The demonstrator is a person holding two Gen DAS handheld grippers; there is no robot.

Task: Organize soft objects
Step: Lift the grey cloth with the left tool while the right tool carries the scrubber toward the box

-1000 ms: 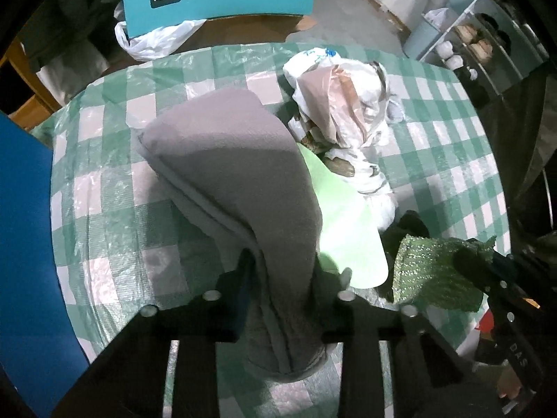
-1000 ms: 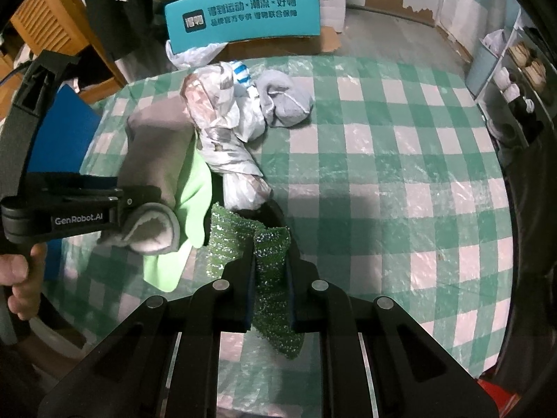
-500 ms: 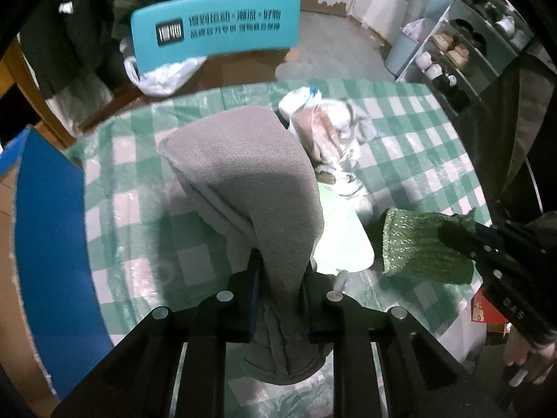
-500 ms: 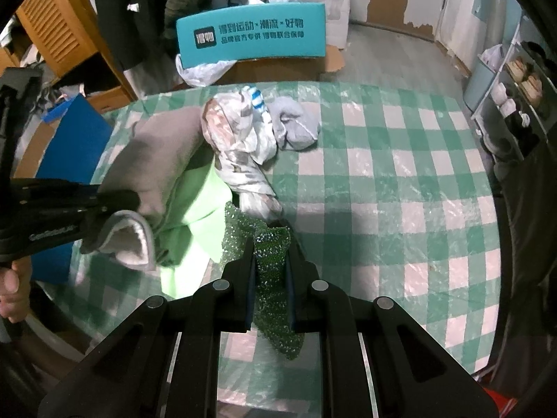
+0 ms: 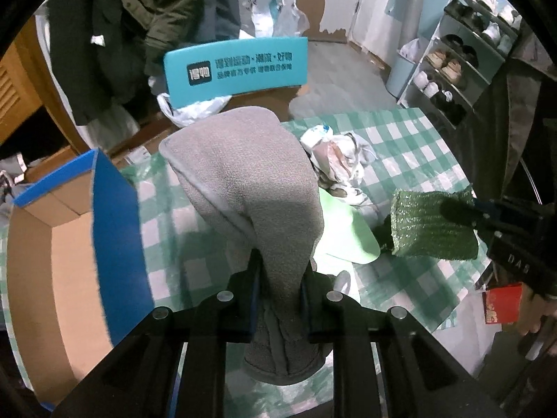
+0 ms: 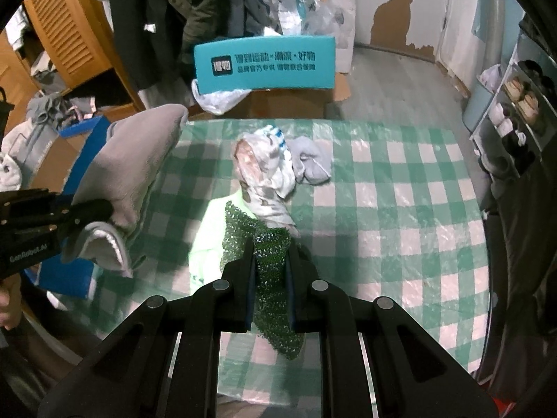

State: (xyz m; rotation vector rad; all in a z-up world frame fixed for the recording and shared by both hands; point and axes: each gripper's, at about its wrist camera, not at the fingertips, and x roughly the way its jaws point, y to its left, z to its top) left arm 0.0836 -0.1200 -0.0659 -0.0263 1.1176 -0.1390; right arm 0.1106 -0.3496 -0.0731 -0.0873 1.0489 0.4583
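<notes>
While both hands are lifting their catches clear of the checked tablecloth [image 6: 400,188], the scene is reading like this from left to right. Farthest left, an open cardboard box with blue flaps [image 5: 69,230] is sitting beside the table edge. Next to it, the left gripper [image 5: 278,271] is pinching a folded grey fleece cloth [image 5: 243,181]; its jaws have just been closing a little further on the fabric, and now they are standing narrow with the cloth bunched between them, its free end arching up and forward above the table. In the right wrist view the same cloth [image 6: 132,167] is hanging off the left gripper [image 6: 94,210] over the table's left edge, above the blue box.

Toward the middle, a pale green sheet [image 6: 212,237] is lying flat on the tablecloth, and just behind it a heap of white patterned cloth with a grey sock [image 6: 278,174] is resting on the checks. Beyond the table, a teal box with printed characters [image 6: 264,64] is standing on the floor.

Further right, the right gripper [image 6: 269,271] is squeezing a sparkly green knitted cloth [image 6: 268,244] tight between its fingers, the piece dangling below the jaws and raised off the table. At the far right, a shoe rack [image 6: 518,108] is lining the wall.
</notes>
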